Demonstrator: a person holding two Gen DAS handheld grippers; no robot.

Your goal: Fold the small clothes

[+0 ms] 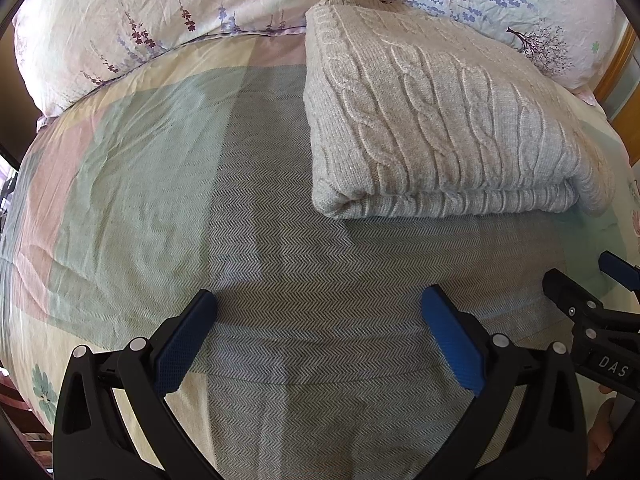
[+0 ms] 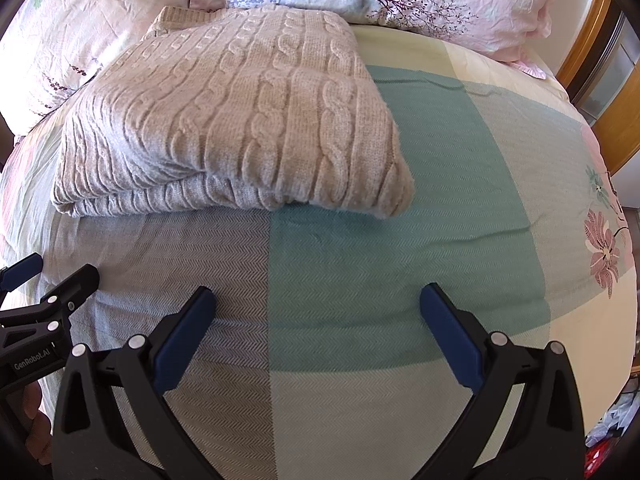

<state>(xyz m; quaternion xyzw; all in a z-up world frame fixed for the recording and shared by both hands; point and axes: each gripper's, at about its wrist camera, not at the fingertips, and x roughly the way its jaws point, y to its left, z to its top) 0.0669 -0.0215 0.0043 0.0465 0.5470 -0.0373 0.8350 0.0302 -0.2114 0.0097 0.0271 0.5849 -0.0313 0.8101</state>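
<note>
A beige cable-knit sweater (image 1: 440,120) lies folded into a thick rectangle on the bed, its folded edge toward me. It also shows in the right wrist view (image 2: 224,120). My left gripper (image 1: 320,308) is open and empty, hovering over the blanket in front of the sweater's left corner. My right gripper (image 2: 318,308) is open and empty, in front of the sweater's right corner. Neither touches the sweater. The right gripper shows at the right edge of the left wrist view (image 1: 592,284); the left gripper shows at the left edge of the right wrist view (image 2: 44,276).
A herringbone blanket (image 1: 280,280) in grey, green and cream blocks covers the bed. Floral pillows (image 1: 120,20) lie behind the sweater. A wooden bed frame (image 2: 588,40) stands at the far right. Clutter (image 2: 616,420) lies on the floor past the bed's right edge.
</note>
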